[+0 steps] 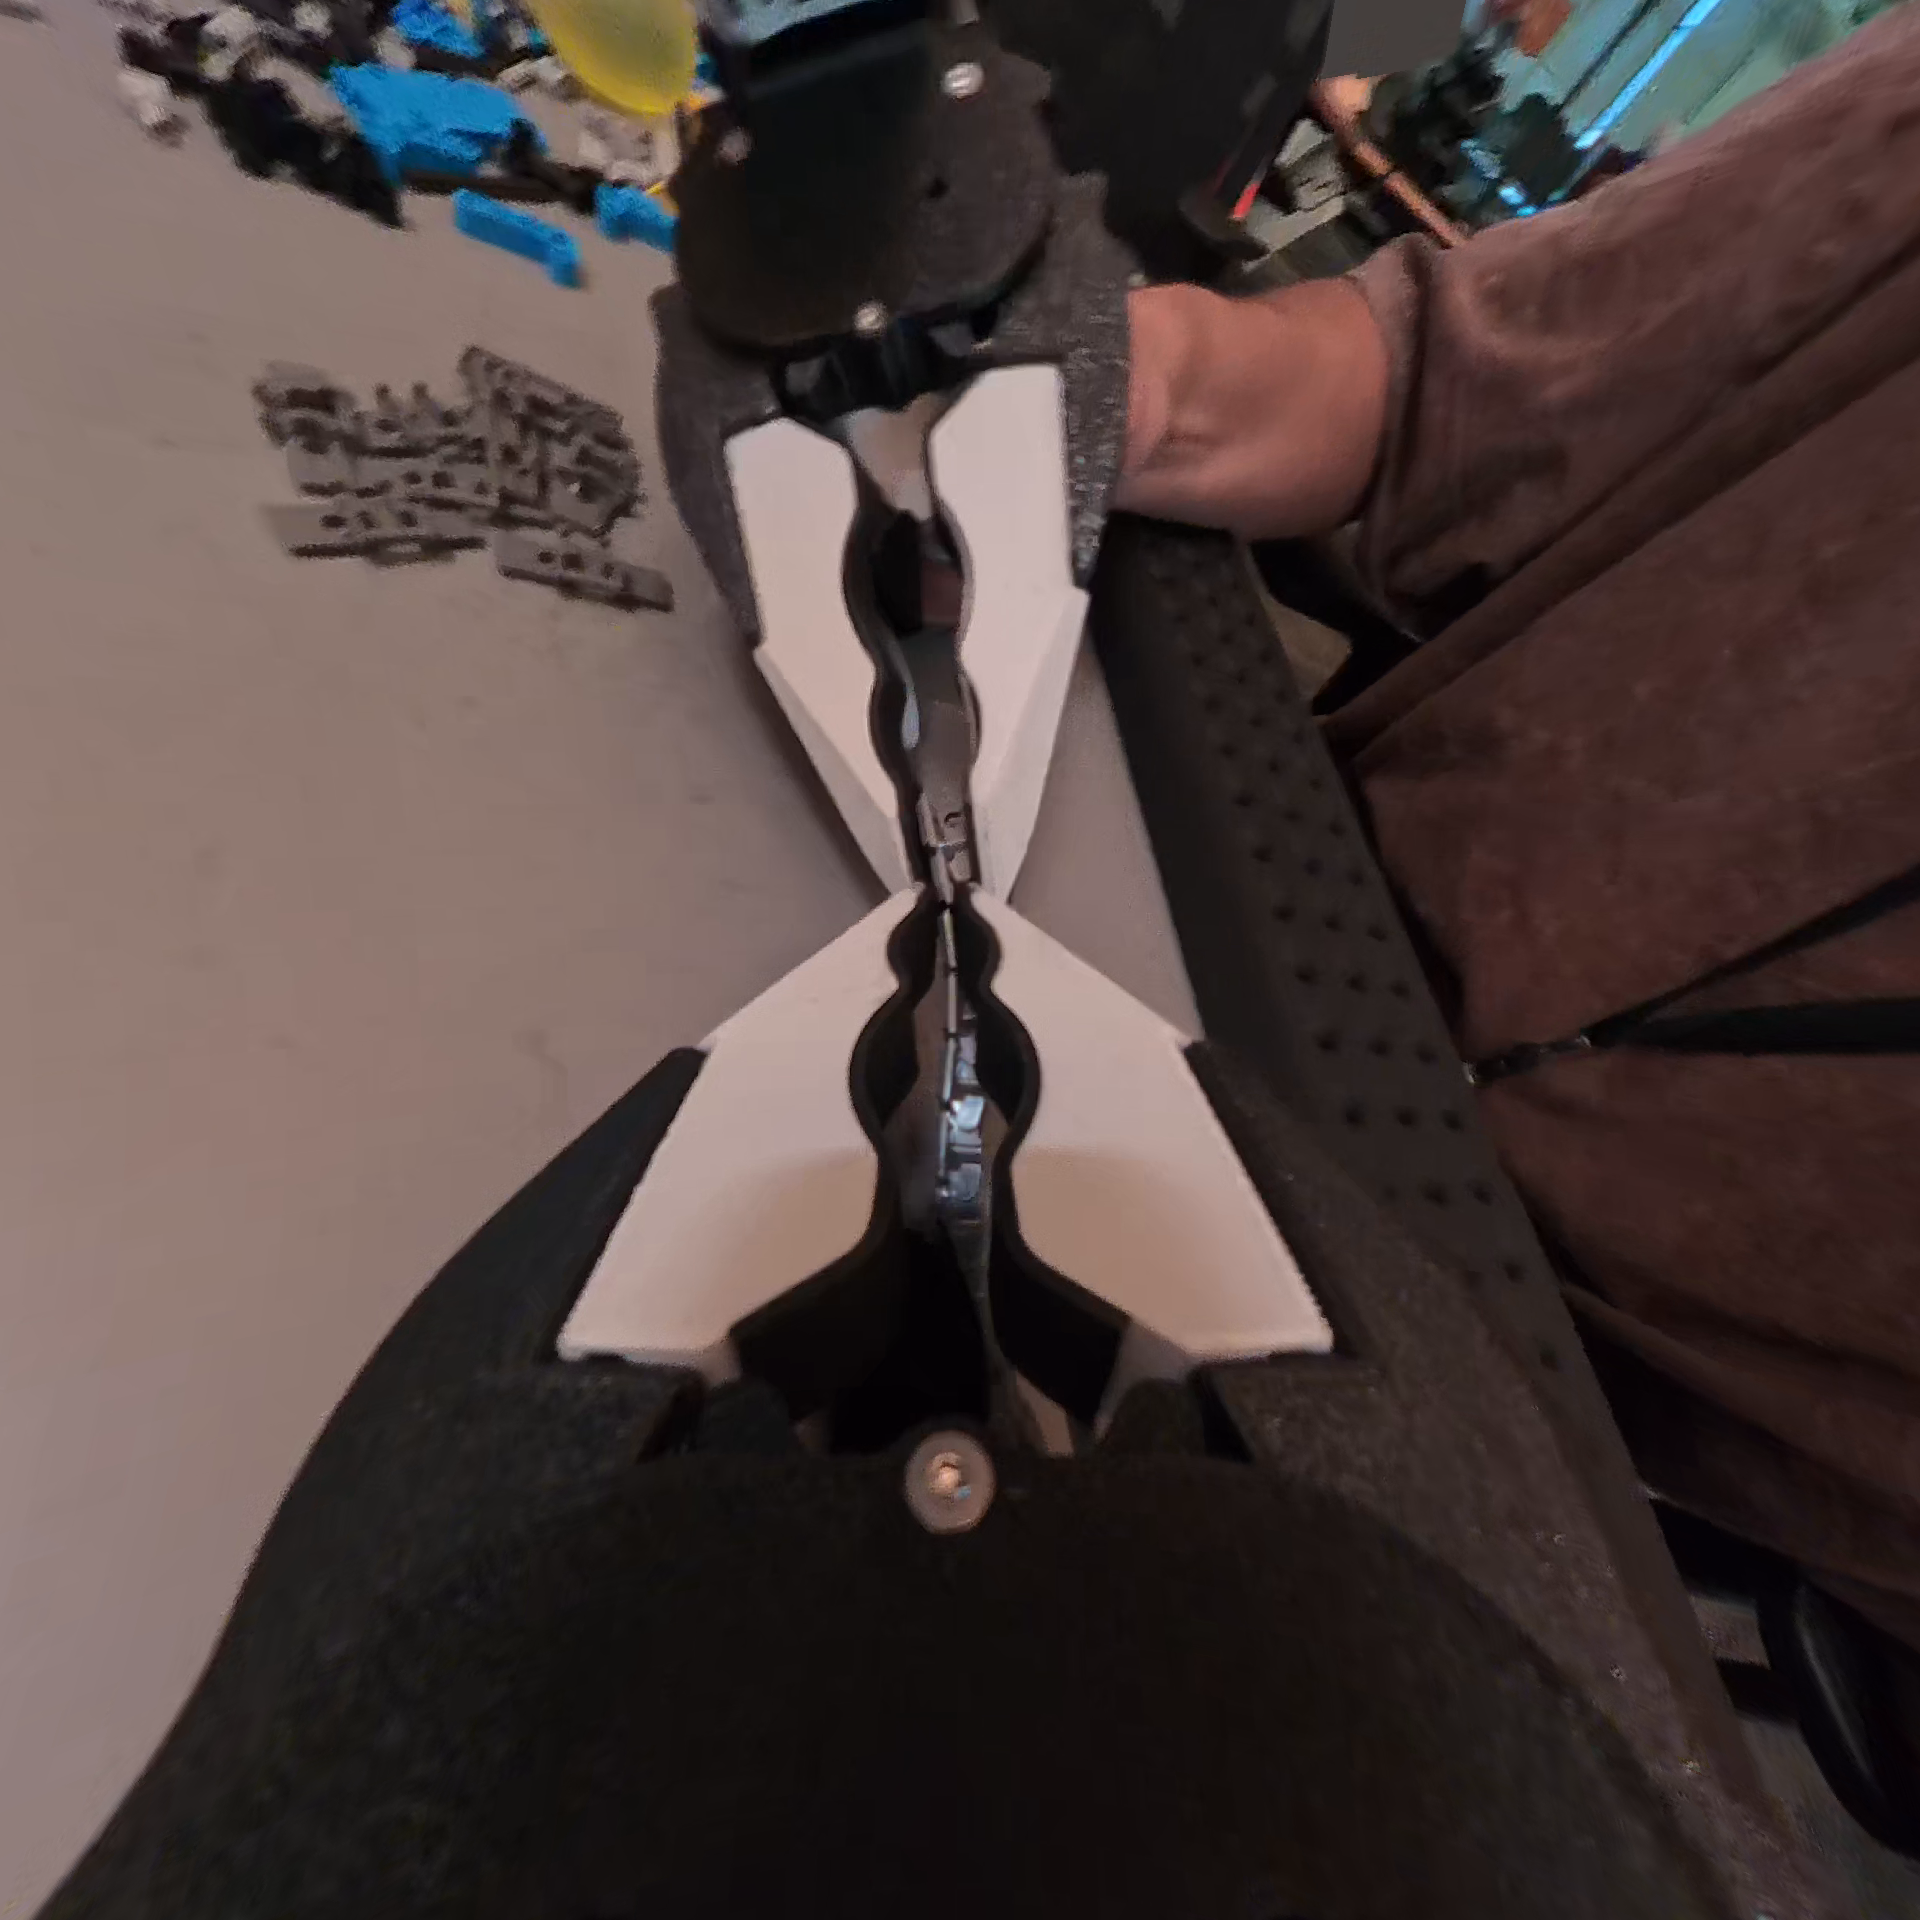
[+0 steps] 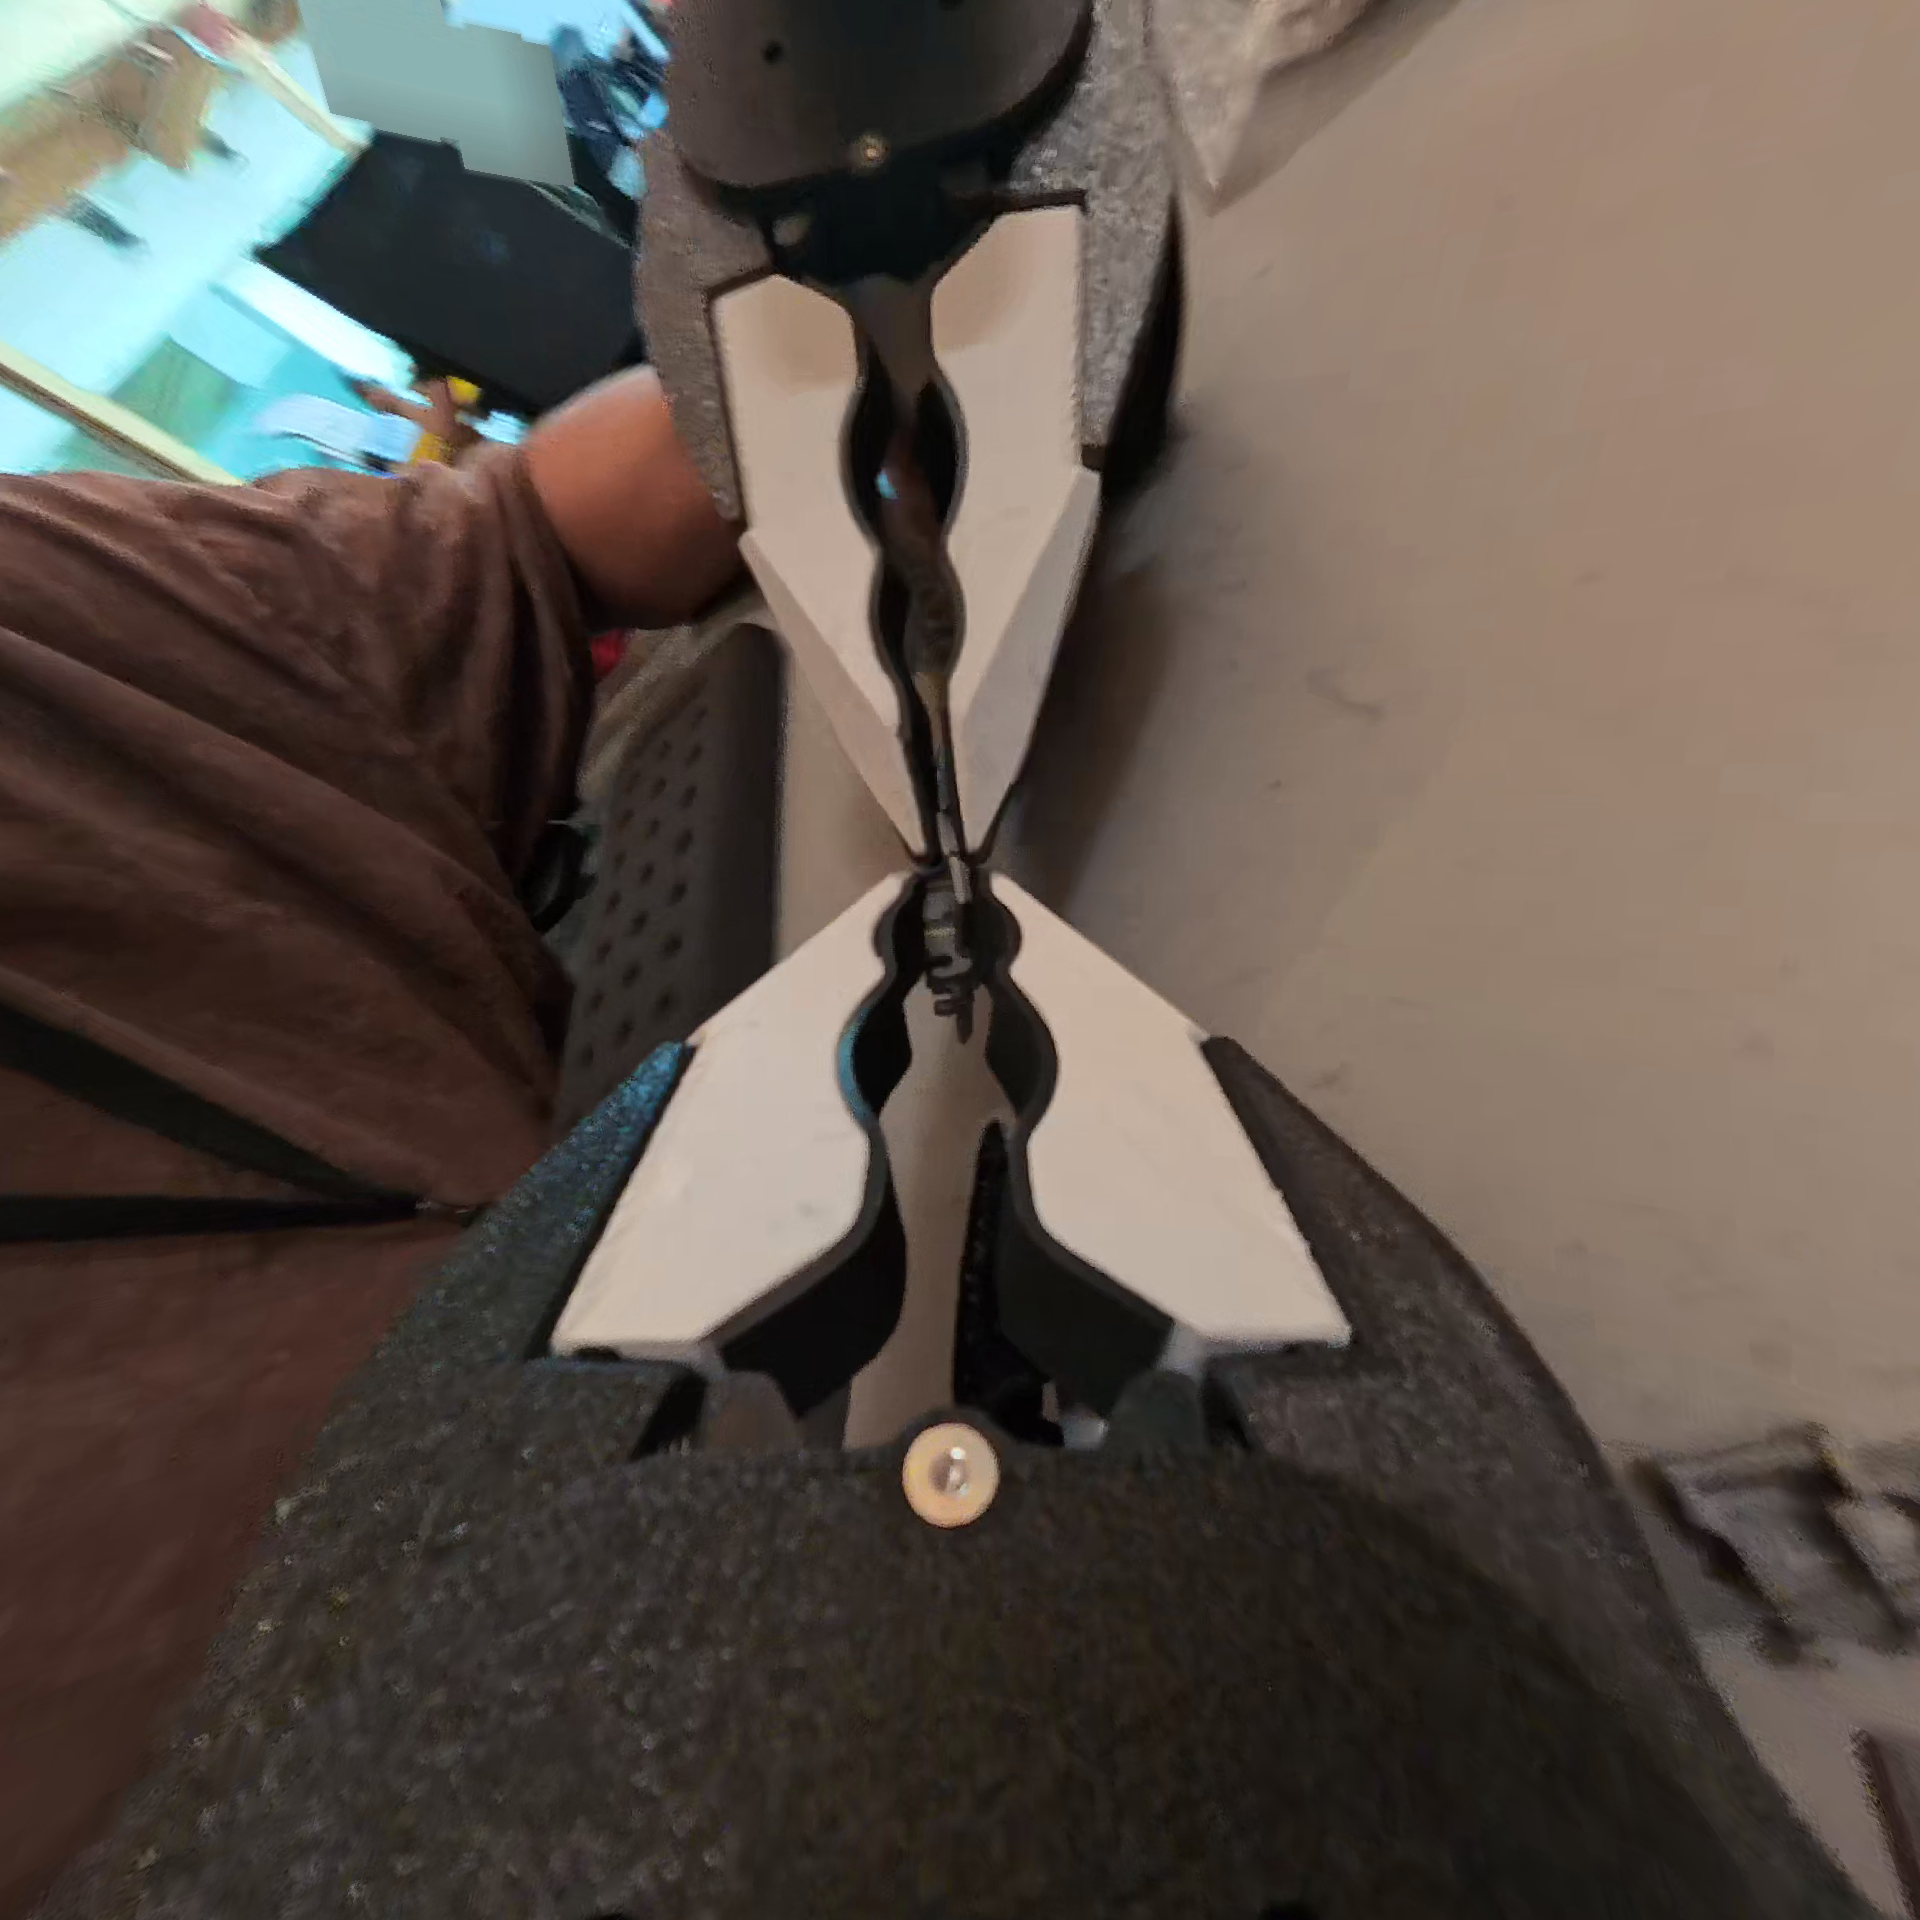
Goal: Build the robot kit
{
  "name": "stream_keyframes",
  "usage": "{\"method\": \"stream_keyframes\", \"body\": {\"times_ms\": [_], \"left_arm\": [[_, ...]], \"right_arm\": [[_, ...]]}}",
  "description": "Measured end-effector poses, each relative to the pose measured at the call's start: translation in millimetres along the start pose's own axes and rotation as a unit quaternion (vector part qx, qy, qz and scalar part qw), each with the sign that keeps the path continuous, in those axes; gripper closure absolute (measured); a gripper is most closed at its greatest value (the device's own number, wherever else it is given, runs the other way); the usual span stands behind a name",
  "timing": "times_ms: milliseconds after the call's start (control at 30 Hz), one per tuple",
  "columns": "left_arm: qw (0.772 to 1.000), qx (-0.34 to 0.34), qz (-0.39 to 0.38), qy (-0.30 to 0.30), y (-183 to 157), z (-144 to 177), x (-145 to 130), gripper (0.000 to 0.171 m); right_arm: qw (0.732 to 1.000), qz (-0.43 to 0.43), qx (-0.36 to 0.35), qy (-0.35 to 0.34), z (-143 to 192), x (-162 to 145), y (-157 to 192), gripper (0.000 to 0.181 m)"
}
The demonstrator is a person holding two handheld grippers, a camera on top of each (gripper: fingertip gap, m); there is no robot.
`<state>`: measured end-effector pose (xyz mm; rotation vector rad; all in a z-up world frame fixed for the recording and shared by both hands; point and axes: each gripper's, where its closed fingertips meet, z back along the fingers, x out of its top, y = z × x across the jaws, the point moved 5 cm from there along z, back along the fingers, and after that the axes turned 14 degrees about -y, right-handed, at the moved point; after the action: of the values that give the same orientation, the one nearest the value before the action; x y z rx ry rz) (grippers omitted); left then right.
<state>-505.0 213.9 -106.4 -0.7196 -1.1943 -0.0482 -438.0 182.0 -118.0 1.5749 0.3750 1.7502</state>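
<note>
My two grippers meet tip to tip above a beige table [image 1: 260, 935]. My left gripper [image 1: 938, 920] has its white fingers [image 1: 748, 1195] closed on a thin grey metal part [image 1: 961, 1127] that runs up between them. My right gripper [image 1: 951, 868] comes in from the top of the left wrist view, shut on a small dark part [image 1: 940, 748]. The two parts touch where the tips meet. In the right wrist view my right gripper [image 2: 951, 888] is shut on the small dark part [image 2: 948, 961], and the left gripper [image 2: 948, 836] faces it from above.
A heap of grey and black small parts [image 1: 457, 478] lies on the table to the left, with blue parts [image 1: 447, 125] and a yellow translucent thing [image 1: 623, 52] beyond. A black perforated panel [image 1: 1309, 831] and a person's brown sleeve [image 1: 1621, 520] are on the right. The grippers are tip to tip, or close to it.
</note>
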Motion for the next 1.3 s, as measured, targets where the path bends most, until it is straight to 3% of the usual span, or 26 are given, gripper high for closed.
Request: {"method": "stream_keyframes", "body": {"times_ms": [67,167,300,433,633,700,800,933,1000,1100,1200,1300], "left_arm": [[1.000,0.012,0.002,0.002,4,0,0,0.171],[0.999,0.031,0.001,0.015,11,1,-1,0.170],[0.998,0.046,-0.017,0.034,11,1,-6,0.170],[0.998,0.048,-0.014,0.035,11,2,-6,0.170],[0.998,0.050,-0.006,0.038,13,2,-7,0.170],[0.998,0.052,-0.006,0.039,13,2,-8,0.170],[0.998,0.057,-0.001,0.040,14,2,-8,0.169],[0.997,0.059,0.007,0.040,15,3,-9,0.169],[0.997,0.057,0.011,0.042,15,4,-10,0.169],[0.997,0.052,0.030,0.048,16,7,-12,0.169],[0.996,0.048,0.054,0.048,17,8,-12,0.169],[0.996,0.050,0.058,0.048,18,8,-12,0.169]], "right_arm": [[0.999,0.039,-0.019,0.003,1,1,-2,0.173],[0.999,0.033,-0.039,0.013,0,2,-9,0.171],[0.991,0.109,-0.076,0.030,2,3,-9,0.164],[0.993,0.096,-0.065,0.029,9,3,-9,0.156],[0.992,0.093,-0.067,0.055,10,-3,-14,0.162],[0.989,0.110,-0.079,0.064,9,-4,-16,0.180],[0.984,0.147,-0.092,0.047,11,3,-13,0.181],[0.985,0.127,-0.105,0.056,15,-1,-17,0.181],[0.984,0.145,-0.086,0.056,14,-1,-7,0.172],[0.962,0.242,-0.087,0.097,10,-6,0,0.163],[0.921,0.340,-0.088,0.170,11,-5,-2,0.159],[0.899,0.381,-0.044,0.212,8,2,0,0.160]]}}
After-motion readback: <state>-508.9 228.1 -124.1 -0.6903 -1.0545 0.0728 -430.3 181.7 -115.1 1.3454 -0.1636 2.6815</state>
